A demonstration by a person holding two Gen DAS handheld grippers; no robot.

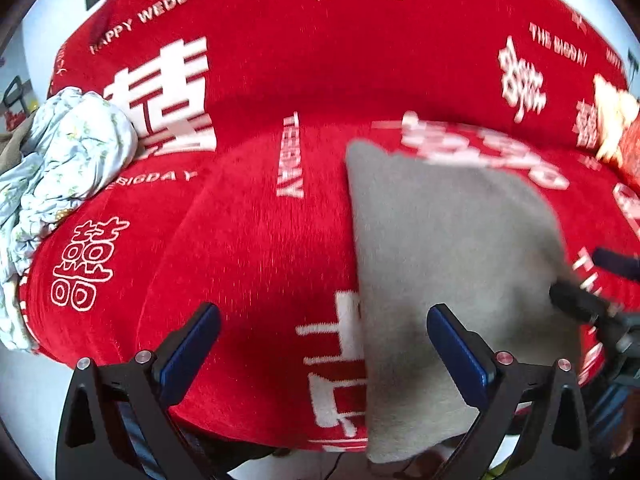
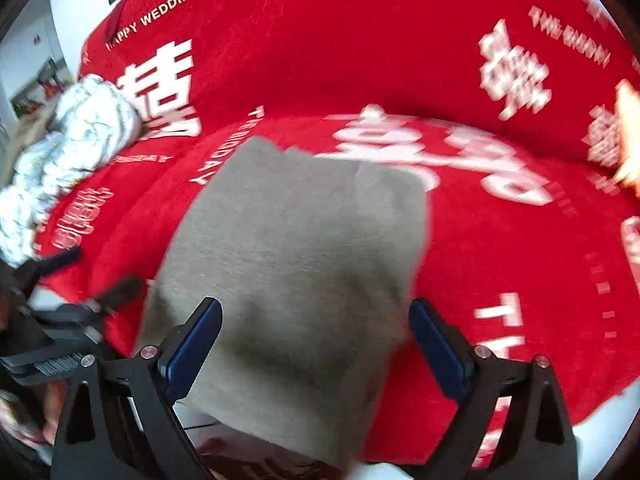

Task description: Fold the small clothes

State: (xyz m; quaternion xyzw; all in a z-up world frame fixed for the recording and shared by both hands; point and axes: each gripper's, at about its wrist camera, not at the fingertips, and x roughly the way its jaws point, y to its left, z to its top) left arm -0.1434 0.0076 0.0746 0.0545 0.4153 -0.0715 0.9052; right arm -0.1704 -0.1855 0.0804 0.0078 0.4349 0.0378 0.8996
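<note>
Cloth: the grey cloth (image 1: 452, 264) is spread over the front part of the red sofa cover (image 1: 256, 240), and its near end hangs off the front edge. From the right wrist view the same cloth (image 2: 296, 264) looks like a rough rectangle, far edge a bit uneven, maybe already doubled over, though it's too blurry to be sure.

Left gripper: your left gripper (image 1: 323, 354) is spread wide with nothing between the blue pads (image 1: 192, 352). It sits over bare red cover just left of the cloth, and only the right-hand finger overlaps the cloth's left side.

Right gripper: your right gripper (image 2: 315, 350) is wide open too, hovering over the near end of the cloth. It straddles the fabric without pinching it; can't tell if the pads touch it.

Seen from the other side: in the left view, the right gripper's dark tips (image 1: 576, 304) are at the cloth's right edge. Both tips look apart.

Sofa cover: red with white lettering, "HAPPY WEDDING" (image 2: 156, 12) up on the backrest.

Other stuff: a crumpled pale blue floral bundle (image 1: 60, 160) sits on the left end of the sofa, well apart from the cloth. Something yellowish (image 1: 612, 120) is at the far right, too blurred to name.
</note>
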